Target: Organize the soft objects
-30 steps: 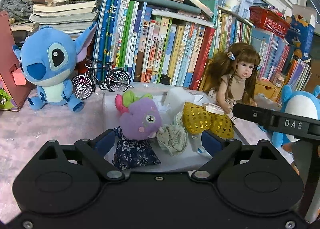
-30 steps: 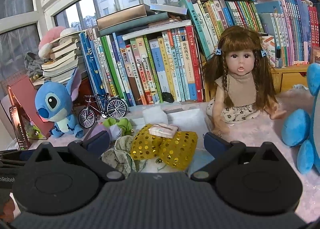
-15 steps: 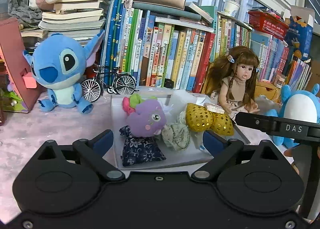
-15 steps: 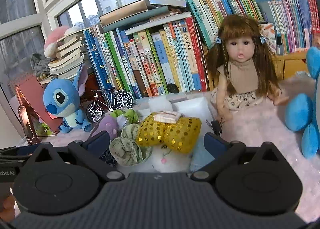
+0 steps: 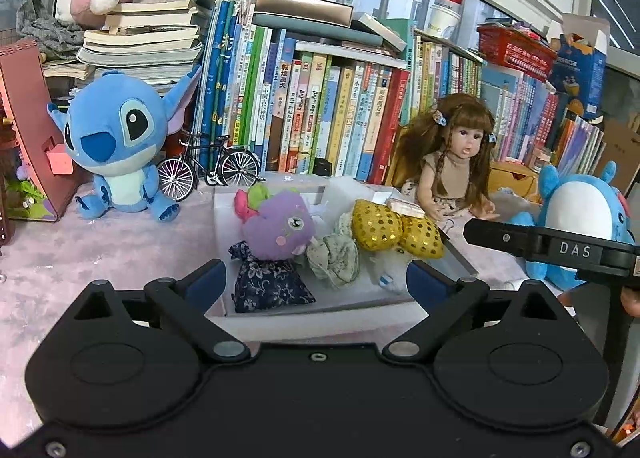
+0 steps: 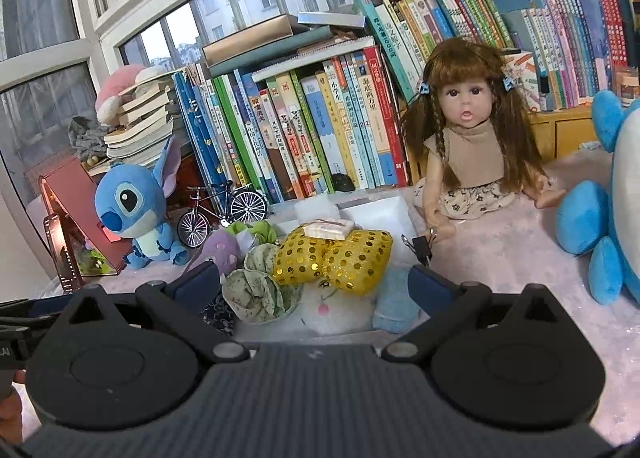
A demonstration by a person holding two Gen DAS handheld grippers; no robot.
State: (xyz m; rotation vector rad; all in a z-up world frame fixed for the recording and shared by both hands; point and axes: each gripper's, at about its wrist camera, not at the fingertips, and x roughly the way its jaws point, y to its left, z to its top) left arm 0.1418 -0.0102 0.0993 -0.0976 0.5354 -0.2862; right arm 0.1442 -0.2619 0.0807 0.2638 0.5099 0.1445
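A white tray (image 5: 224, 218) holds soft things: a purple plush (image 5: 278, 224), a dark blue floral pouch (image 5: 268, 284), a green fabric scrunchie (image 5: 334, 258) and a gold sequin bow (image 5: 396, 230). My left gripper (image 5: 316, 284) is open and empty, just in front of the tray's near edge. In the right wrist view the bow (image 6: 332, 258), the scrunchie (image 6: 260, 290), a white plush face (image 6: 336, 310) and a light blue piece (image 6: 396, 298) lie between my open right gripper's fingers (image 6: 316, 282). The right gripper's body shows in the left wrist view (image 5: 560, 250).
A blue Stitch plush (image 5: 116, 146) and a toy bicycle (image 5: 208, 170) stand left of the tray. A doll (image 5: 452, 162) sits behind it, a blue and white plush (image 5: 580, 214) to the right. Rows of books (image 5: 320, 114) fill the back. A black binder clip (image 6: 420, 246) lies by the tray.
Both grippers have drawn back and up from the tray, so it sits farther off in both views. The things in the tray have not moved.
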